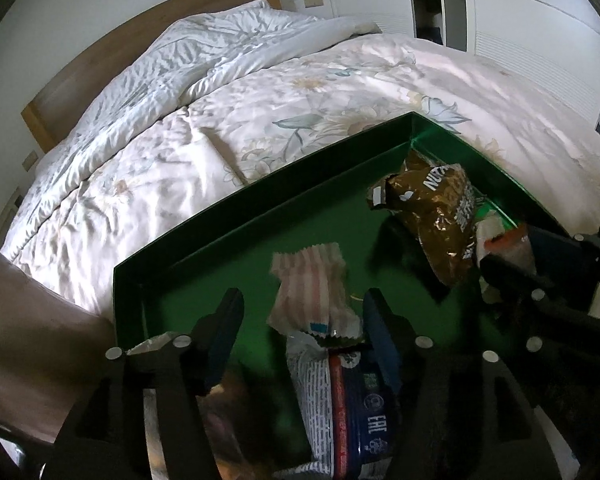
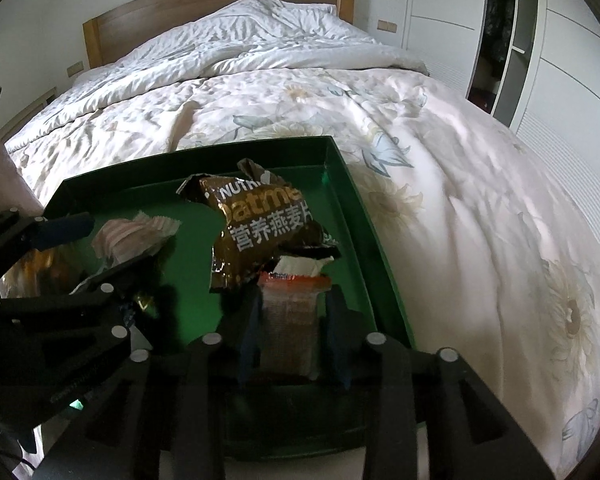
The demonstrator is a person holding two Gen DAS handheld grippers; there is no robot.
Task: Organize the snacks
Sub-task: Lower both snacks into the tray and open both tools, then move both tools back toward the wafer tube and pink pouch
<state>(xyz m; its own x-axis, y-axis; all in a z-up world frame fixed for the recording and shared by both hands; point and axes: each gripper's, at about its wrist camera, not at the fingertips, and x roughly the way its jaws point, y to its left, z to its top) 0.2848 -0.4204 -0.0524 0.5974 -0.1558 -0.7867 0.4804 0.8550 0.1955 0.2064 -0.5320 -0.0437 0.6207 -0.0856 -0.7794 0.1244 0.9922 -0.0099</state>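
A green tray [image 1: 260,192] [image 2: 352,200] lies on the bed with snacks in it. My left gripper [image 1: 304,320] [image 2: 112,244] stands open over the tray's near left part. A pink-striped wrapper [image 1: 308,288] [image 2: 136,236] and a blue and white packet [image 1: 348,400] lie between its fingers, not pressed by the pads. My right gripper [image 2: 294,320] [image 1: 512,248] is shut on an orange-topped packet [image 2: 292,312] [image 1: 504,236] at the tray's near right. A brown oatmeal bag [image 2: 260,224] [image 1: 432,208] lies just beyond that packet.
The tray rests on a floral quilt [image 2: 460,200] that spreads far and right. A wooden headboard [image 2: 204,4] stands at the back, white wardrobe doors [image 2: 572,100] on the right. A smooth brownish shape [image 1: 20,320] borders the tray's left. A shiny golden packet [image 2: 40,268] lies under the left gripper.
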